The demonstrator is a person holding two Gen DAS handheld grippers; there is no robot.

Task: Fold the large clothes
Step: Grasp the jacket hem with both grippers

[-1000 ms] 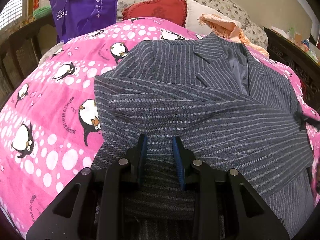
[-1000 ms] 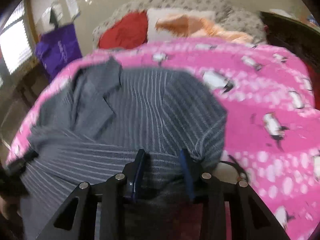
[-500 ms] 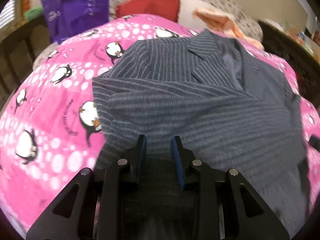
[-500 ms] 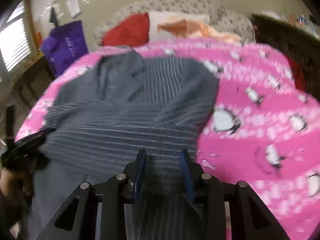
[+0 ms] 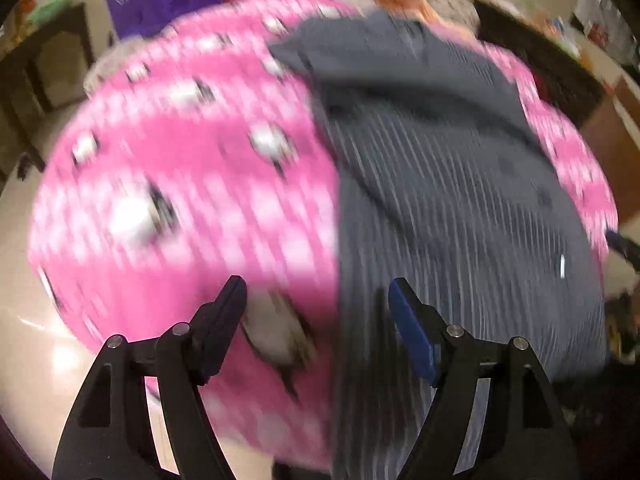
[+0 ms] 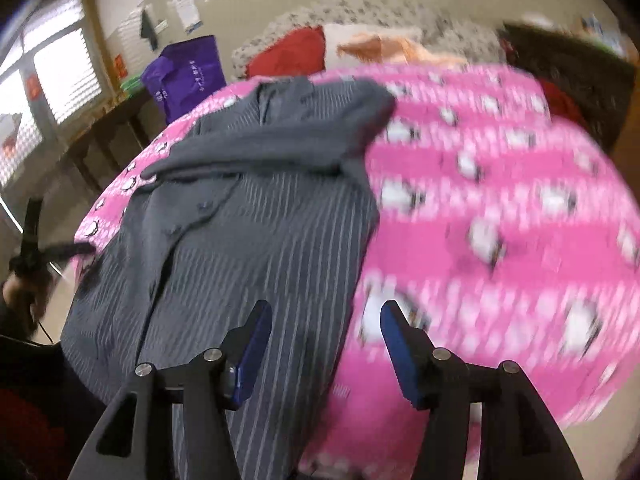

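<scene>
**Both grippers let go, jacket lying on bed**

My left gripper [image 5: 316, 300] and right gripper [image 6: 326, 326] have just been opening; nothing sits between either pair of jaws. The grey pinstriped suit jacket [image 6: 248, 216] lies spread on the pink penguin-print blanket [image 6: 500, 216]. I judge it soft but weighty, with stiff lapels; best pinched at hem corners or shoulder seams.

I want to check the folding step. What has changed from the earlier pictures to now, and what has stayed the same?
Both grippers let go of the striped grey jacket: the left gripper and right gripper have just been opening, and no cloth is pinched between their pads now. Each has drawn back toward its own side edge of the jacket. The jacket stays on the pink penguin blanket; the red pillow and purple bag are unchanged.
</scene>
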